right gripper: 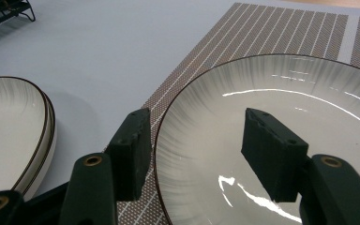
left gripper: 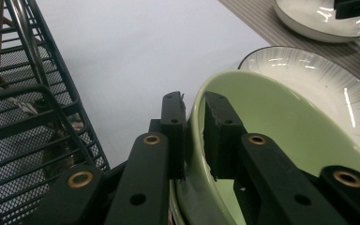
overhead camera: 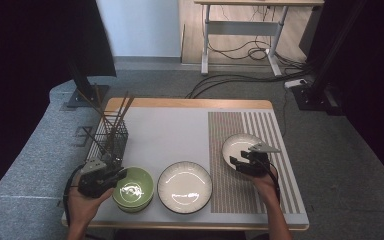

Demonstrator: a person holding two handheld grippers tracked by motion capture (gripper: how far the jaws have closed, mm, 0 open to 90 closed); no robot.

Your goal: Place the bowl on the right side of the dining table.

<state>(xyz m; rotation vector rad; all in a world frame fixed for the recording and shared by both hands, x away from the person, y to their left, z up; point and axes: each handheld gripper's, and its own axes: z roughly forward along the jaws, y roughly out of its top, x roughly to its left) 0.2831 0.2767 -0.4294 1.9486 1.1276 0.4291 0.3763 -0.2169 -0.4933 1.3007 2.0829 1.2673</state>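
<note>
A green bowl (overhead camera: 133, 188) stands at the table's front left, and a second green rim shows just beneath it. My left gripper (overhead camera: 119, 176) is shut on the bowl's left rim; in the left gripper view one jaw of that gripper (left gripper: 194, 105) is outside the green bowl (left gripper: 281, 122) and one inside. On the striped placemat (overhead camera: 260, 185) lies a small white plate (overhead camera: 240, 145). My right gripper (overhead camera: 238, 161) is open at its near edge. In the right gripper view that gripper (right gripper: 199, 122) straddles the rim of the plate (right gripper: 272, 79), left jaw outside, right jaw over the plate.
A larger white plate (overhead camera: 185, 186) lies between bowl and placemat, close to the bowl's right side. A black wire basket (overhead camera: 111, 135) holding several chopsticks stands just behind my left gripper. The white mat (overhead camera: 170, 135) stretches behind the dishes.
</note>
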